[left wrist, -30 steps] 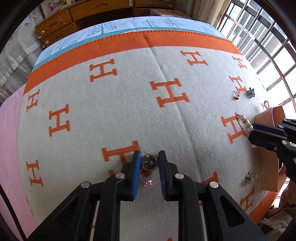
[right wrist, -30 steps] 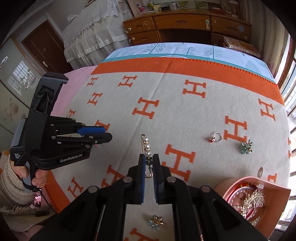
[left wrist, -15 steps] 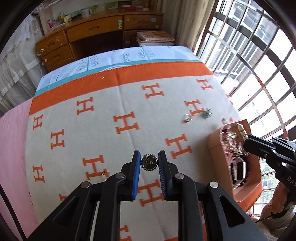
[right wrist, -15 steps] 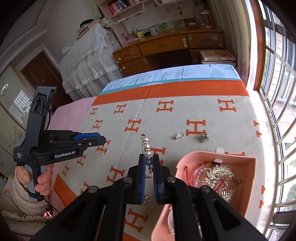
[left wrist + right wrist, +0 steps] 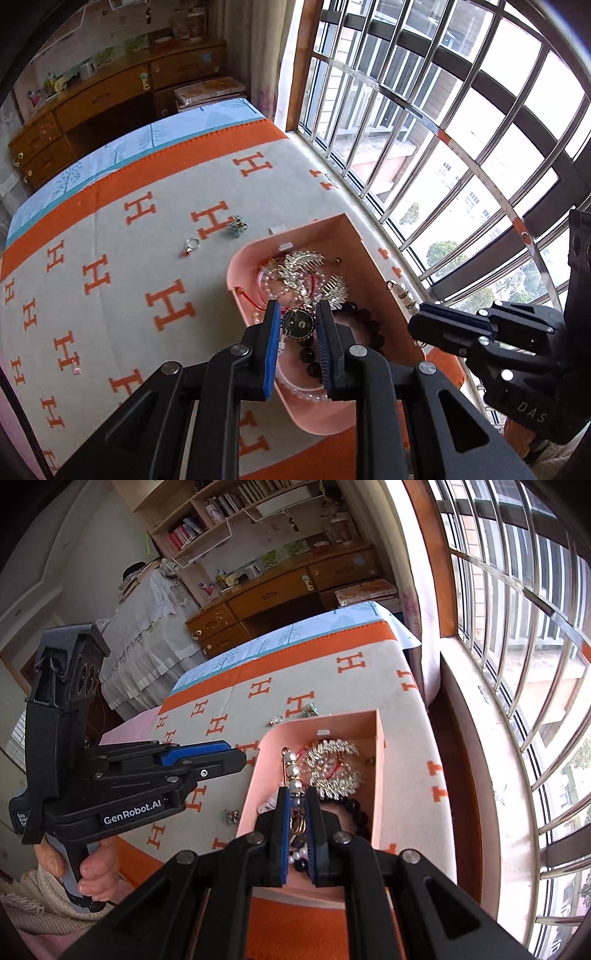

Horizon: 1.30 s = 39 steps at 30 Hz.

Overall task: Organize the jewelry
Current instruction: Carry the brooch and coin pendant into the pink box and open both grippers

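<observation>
jaws of left gripper point(image 5: 297, 325) are clamping a round dark brooch point(image 5: 297, 324) above the pink box point(image 5: 354, 236); right gripper point(image 5: 296, 805) is pinching a pearl pin point(image 5: 292, 768) over that box. ring point(image 5: 191, 244) and flower charm point(image 5: 236, 225) are lying on the bed blanket point(image 5: 122, 236).

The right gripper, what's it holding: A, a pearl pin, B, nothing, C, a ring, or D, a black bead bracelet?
A: the right gripper is shut on the pearl pin, whose pearls stick out past the fingertips above the pink box.
</observation>
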Each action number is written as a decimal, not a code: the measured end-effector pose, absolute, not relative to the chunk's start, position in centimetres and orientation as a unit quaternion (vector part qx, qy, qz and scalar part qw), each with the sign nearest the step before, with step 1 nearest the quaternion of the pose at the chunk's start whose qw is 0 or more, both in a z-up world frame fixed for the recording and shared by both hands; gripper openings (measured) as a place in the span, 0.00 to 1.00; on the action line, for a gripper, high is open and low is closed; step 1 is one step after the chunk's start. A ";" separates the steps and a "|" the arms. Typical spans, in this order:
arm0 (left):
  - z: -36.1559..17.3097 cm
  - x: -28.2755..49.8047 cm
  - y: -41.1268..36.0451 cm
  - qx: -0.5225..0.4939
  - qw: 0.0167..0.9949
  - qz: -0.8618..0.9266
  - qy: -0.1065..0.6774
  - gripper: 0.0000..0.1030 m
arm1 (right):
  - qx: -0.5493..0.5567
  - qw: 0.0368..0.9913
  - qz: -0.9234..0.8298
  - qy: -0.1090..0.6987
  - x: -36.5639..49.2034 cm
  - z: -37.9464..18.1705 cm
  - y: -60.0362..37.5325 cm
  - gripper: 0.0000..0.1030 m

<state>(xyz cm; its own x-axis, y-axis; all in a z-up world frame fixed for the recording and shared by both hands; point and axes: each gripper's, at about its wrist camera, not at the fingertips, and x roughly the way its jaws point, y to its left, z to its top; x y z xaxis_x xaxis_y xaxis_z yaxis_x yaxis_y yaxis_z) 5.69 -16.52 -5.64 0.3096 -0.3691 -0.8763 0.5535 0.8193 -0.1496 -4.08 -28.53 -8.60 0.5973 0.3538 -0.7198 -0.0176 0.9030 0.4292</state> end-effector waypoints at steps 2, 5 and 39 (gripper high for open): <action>-6.3 5.5 -17.3 0.084 0.802 -0.285 0.517 0.17 | 0.205 0.863 0.112 0.447 -4.2 -9.8 -28.7 0.07; -6.5 5.3 -17.9 0.079 0.808 -0.279 0.513 0.17 | 0.212 0.852 0.116 0.464 -4.2 -11.3 -28.3 0.08; -7.2 3.3 -14.2 0.061 0.829 -0.234 0.504 0.60 | 0.228 0.856 0.089 0.456 -5.2 -12.6 -28.6 0.09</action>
<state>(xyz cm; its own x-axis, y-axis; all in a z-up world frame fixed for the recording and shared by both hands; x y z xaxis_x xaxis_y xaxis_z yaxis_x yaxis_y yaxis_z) 3.30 -14.25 -7.23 0.3829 -0.3271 -0.8639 0.4508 0.8825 -0.1343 -5.21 -28.64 -12.55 0.5680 0.3612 -0.7395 0.0551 0.8798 0.4721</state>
